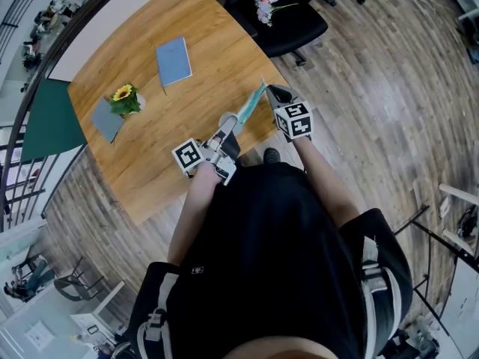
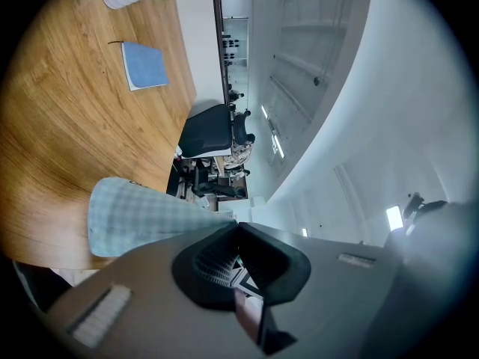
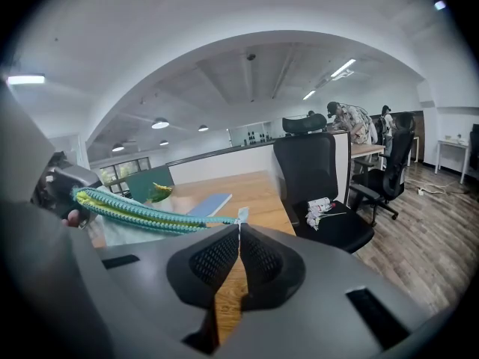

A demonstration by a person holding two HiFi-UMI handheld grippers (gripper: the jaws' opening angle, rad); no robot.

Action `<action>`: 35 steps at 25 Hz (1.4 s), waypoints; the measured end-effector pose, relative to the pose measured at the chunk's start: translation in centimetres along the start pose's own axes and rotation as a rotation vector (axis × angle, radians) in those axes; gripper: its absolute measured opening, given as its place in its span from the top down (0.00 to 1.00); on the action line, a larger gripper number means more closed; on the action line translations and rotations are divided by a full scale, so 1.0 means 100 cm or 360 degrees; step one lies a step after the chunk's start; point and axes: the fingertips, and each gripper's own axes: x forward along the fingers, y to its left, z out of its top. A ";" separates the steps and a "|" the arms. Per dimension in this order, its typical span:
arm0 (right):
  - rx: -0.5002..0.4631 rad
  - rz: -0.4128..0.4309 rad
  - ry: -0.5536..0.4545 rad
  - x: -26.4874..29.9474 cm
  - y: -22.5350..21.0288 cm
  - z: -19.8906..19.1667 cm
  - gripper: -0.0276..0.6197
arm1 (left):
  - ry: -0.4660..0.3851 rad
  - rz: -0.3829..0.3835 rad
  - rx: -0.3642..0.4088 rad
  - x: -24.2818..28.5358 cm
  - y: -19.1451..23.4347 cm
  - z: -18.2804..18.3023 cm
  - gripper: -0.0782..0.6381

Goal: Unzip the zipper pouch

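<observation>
Blue zipper pouch (image 1: 251, 109) over the desk (image 1: 202, 43), left tool (image 1: 228, 120) tight on its end, right tool (image 1: 267, 89) tight on its tab (image 3: 240, 215).

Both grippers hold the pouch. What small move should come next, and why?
Probably keep the left gripper still and draw the right gripper slightly further from it along the zipper. Both are shut, left on the checked pouch, right on the pale tab at the zipper's end, with the zipper stretched between them. How far it is open, I cannot tell.
</observation>
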 end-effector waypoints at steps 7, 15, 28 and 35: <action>-0.0004 -0.0006 -0.0002 0.000 -0.003 0.002 0.94 | 0.0006 -0.0005 0.0009 0.001 -0.002 -0.001 0.89; 0.0026 -0.0016 -0.0015 0.000 -0.006 0.001 0.94 | 0.0011 0.0009 0.0015 -0.001 0.001 -0.002 0.89; 0.0002 0.0068 0.0020 0.003 -0.002 -0.007 0.91 | -0.0009 -0.0003 0.0011 -0.004 -0.002 0.002 0.89; 0.0014 0.0059 0.0025 0.004 -0.003 -0.012 0.88 | -0.0043 -0.0011 0.0041 -0.010 -0.002 0.012 0.89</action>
